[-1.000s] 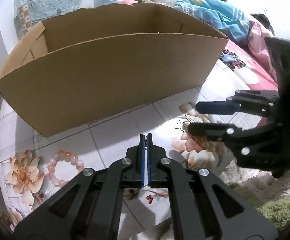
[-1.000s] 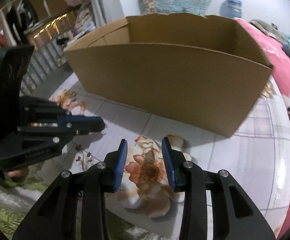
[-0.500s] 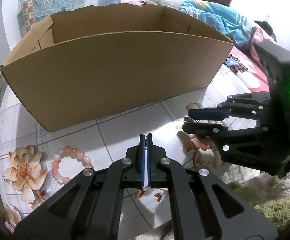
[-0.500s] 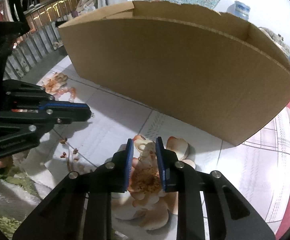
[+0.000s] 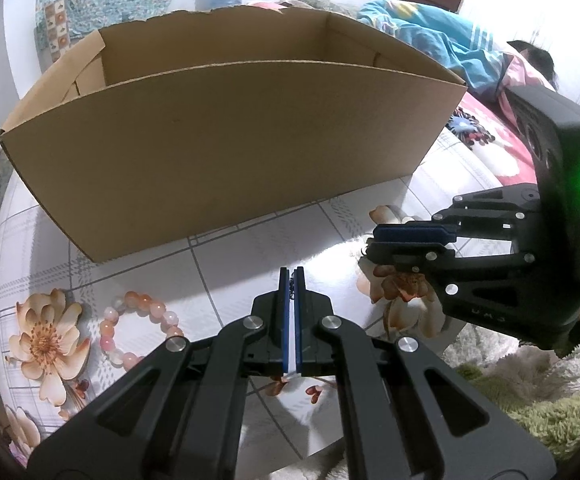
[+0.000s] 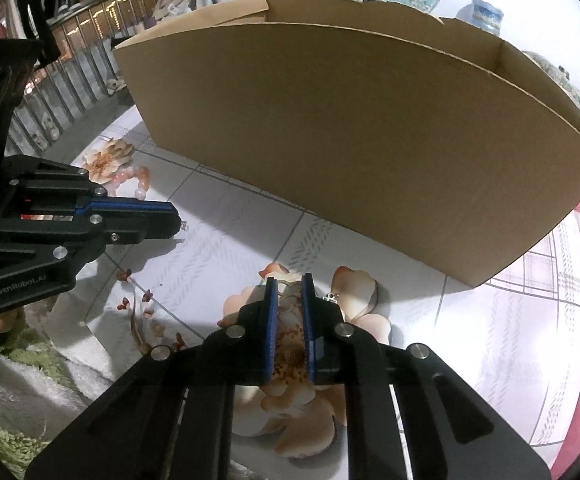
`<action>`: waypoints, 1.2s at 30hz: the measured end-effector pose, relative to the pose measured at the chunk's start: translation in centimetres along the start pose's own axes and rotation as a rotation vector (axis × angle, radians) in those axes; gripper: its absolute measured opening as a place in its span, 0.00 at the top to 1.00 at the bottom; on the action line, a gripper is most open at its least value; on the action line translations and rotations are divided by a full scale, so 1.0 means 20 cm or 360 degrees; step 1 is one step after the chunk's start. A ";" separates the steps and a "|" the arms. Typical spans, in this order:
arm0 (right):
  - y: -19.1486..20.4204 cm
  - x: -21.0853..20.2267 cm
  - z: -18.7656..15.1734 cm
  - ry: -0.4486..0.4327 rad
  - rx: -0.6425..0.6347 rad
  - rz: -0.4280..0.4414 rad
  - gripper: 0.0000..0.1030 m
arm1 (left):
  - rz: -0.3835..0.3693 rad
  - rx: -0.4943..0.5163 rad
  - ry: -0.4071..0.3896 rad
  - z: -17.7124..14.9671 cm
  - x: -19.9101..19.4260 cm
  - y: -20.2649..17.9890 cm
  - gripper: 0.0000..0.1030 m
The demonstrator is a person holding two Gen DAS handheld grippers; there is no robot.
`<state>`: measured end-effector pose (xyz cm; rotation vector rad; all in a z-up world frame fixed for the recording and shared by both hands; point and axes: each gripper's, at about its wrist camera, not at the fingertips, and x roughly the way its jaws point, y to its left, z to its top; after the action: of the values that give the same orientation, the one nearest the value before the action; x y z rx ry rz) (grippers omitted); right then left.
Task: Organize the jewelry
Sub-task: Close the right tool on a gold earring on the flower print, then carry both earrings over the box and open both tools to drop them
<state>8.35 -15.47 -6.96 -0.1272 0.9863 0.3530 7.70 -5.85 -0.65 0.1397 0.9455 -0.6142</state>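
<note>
The right claw (image 6: 288,280) is nearly together around a small silver trinket (image 6: 331,297) on the floral cloth (image 6: 226,256). The left claw (image 5: 291,276) is pressed together on a thin chain (image 5: 291,296). A bead bracelet (image 5: 138,326) lies beside it. Next, I'd guess: pinch, then lift into the box (image 5: 226,152).

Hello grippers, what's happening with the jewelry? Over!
Left gripper shut on a thin dark chain. Right gripper narrowly open around a small silver trinket. Pink bead bracelet on the cloth. Cardboard box ahead, path clear.
</note>
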 end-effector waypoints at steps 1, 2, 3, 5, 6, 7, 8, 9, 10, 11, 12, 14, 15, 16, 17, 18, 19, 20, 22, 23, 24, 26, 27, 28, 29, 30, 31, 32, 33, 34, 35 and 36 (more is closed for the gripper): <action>0.00 -0.01 0.00 -0.0001 0.0001 0.0003 0.88 | 0.0000 0.0001 0.0001 0.00 0.00 0.00 0.99; -0.01 -0.01 0.00 -0.0004 -0.0001 0.0002 0.88 | 0.0001 0.0001 -0.0001 0.00 0.00 0.00 0.99; -0.01 -0.02 -0.01 -0.0007 -0.0001 0.0002 0.88 | 0.0001 0.0002 -0.0002 0.00 0.00 0.00 0.99; -0.01 -0.04 0.00 -0.0021 0.0004 0.0005 0.88 | 0.0000 0.0004 -0.0007 0.00 -0.01 0.00 0.99; -0.01 -0.05 0.00 -0.0027 0.0006 0.0006 0.88 | -0.0001 0.0008 -0.0014 0.00 -0.02 -0.01 0.99; 0.00 -0.06 0.00 -0.0036 0.0009 0.0009 0.88 | -0.0001 0.0011 -0.0018 0.00 -0.02 -0.01 0.99; 0.00 -0.08 0.01 -0.0051 0.0016 0.0017 0.88 | -0.0002 0.0018 -0.0027 0.01 -0.04 -0.01 0.99; 0.00 -0.10 0.01 -0.0066 0.0026 0.0034 0.88 | -0.0008 0.0022 -0.0037 0.01 -0.06 -0.02 0.99; 0.00 -0.12 0.02 -0.0078 0.0033 0.0048 0.88 | -0.0016 0.0021 -0.0044 0.02 -0.07 -0.02 0.99; 0.00 -0.16 0.03 -0.0105 0.0039 0.0073 0.88 | -0.0033 0.0017 -0.0061 0.03 -0.10 -0.02 0.99; 0.01 -0.19 0.04 -0.0131 0.0039 0.0096 0.88 | -0.0046 0.0016 -0.0077 0.04 -0.13 -0.02 0.99; 0.02 -0.25 0.06 -0.0177 0.0037 0.0135 0.88 | -0.0075 0.0031 -0.0127 0.07 -0.21 -0.03 0.99; 0.02 -0.31 0.09 -0.0218 0.0037 0.0172 0.88 | -0.0087 0.0039 -0.0153 0.09 -0.25 -0.03 0.99; 0.02 -0.34 0.11 -0.0245 0.0037 0.0193 0.88 | -0.0116 0.0048 -0.0195 0.13 -0.31 -0.03 0.99; 0.02 -0.38 0.14 -0.0284 0.0038 0.0219 0.88 | -0.0137 0.0053 -0.0224 0.16 -0.35 -0.03 0.99; 0.01 -0.45 0.18 -0.0347 0.0037 0.0260 0.88 | -0.0157 0.0058 -0.0267 0.20 -0.40 -0.03 0.99; 0.00 -0.48 0.22 -0.0389 0.0032 0.0278 0.88 | -0.0169 0.0065 -0.0296 0.23 -0.43 -0.02 0.99; -0.01 -0.53 0.26 -0.0436 0.0026 0.0290 0.88 | -0.0179 0.0076 -0.0334 0.28 -0.47 -0.01 0.99; -0.06 -0.57 0.34 -0.0497 0.0028 0.0301 0.88 | -0.0157 0.0096 -0.0383 0.36 -0.50 0.00 0.99; -0.10 -0.58 0.39 -0.0510 0.0042 0.0301 0.88 | -0.0128 0.0108 -0.0390 0.41 -0.50 0.01 0.99; -0.13 -0.57 0.43 -0.0504 0.0056 0.0300 0.88 | -0.0099 0.0111 -0.0384 0.46 -0.48 0.02 0.99; -0.21 -0.53 0.51 -0.0457 0.0091 0.0271 0.88 | -0.0049 0.0099 -0.0340 0.55 -0.40 0.06 0.99; -0.24 -0.48 0.56 -0.0407 0.0106 0.0246 0.88 | -0.0022 0.0089 -0.0307 0.58 -0.36 0.08 0.99; -0.26 -0.45 0.58 -0.0369 0.0117 0.0236 0.88 | 0.0014 0.0080 -0.0275 0.62 -0.31 0.09 0.99; -0.29 -0.41 0.61 -0.0329 0.0138 0.0229 0.88 | 0.0061 0.0075 -0.0222 0.65 -0.24 0.12 0.99; -0.33 -0.36 0.65 -0.0279 0.0164 0.0228 0.88 | 0.0090 0.0066 -0.0170 0.68 -0.18 0.14 0.99; -0.37 -0.31 0.68 -0.0217 0.0181 0.0235 0.88 | 0.0102 0.0058 -0.0139 0.69 -0.15 0.16 0.99; -0.37 -0.28 0.69 -0.0192 0.0191 0.0228 0.88 | 0.0113 0.0046 -0.0085 0.69 -0.10 0.19 0.99; -0.39 -0.23 0.71 -0.0152 0.0206 0.0208 0.88 | 0.0127 0.0035 -0.0043 0.71 -0.06 0.21 0.99; -0.42 -0.18 0.73 -0.0103 0.0211 0.0192 0.88 | 0.0138 0.0030 -0.0022 0.72 -0.03 0.23 0.99; -0.44 -0.15 0.74 -0.0081 0.0214 0.0183 0.88 | 0.0151 0.0024 0.0008 0.73 0.01 0.24 0.99; -0.45 -0.11 0.75 -0.0056 0.0219 0.0157 0.88 | 0.0168 0.0012 0.0032 0.74 0.03 0.25 0.99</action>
<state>22.29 -20.54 2.70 0.0522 0.9808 0.3752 21.29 -7.43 6.84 0.2017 0.9489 -0.5199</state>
